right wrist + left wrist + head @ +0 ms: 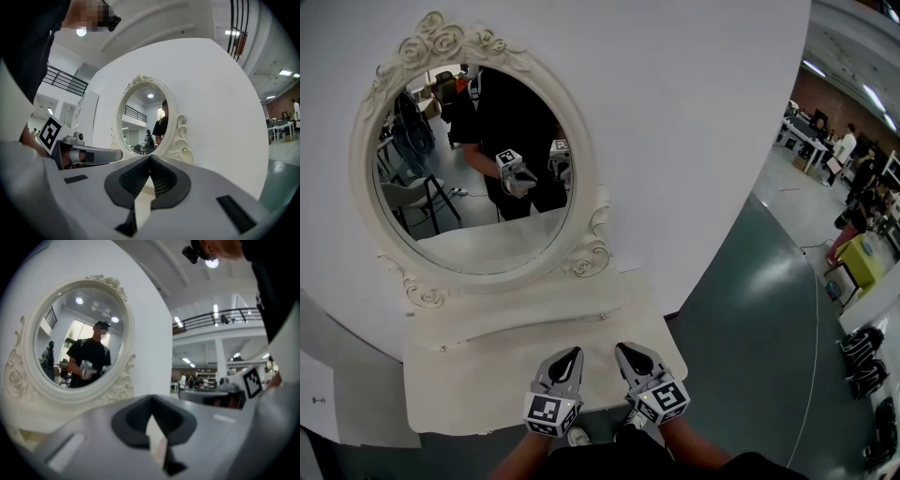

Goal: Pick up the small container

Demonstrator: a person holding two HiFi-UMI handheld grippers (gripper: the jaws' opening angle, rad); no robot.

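White-painted vanity table (459,398) with an oval mirror (478,202). Left gripper (573,356) and right gripper (624,350) are held level over its front edge, each with its fingertips together and nothing between them. No small container shows in any view, and the tabletop looks bare. Step judged: approach and search, nothing grasped yet. The next move calls for finding the container, possibly in the shallow drawer (525,330), then opening a pair of jaws. No readable writing, only square black-and-white markers on the gripper cubes (548,412).
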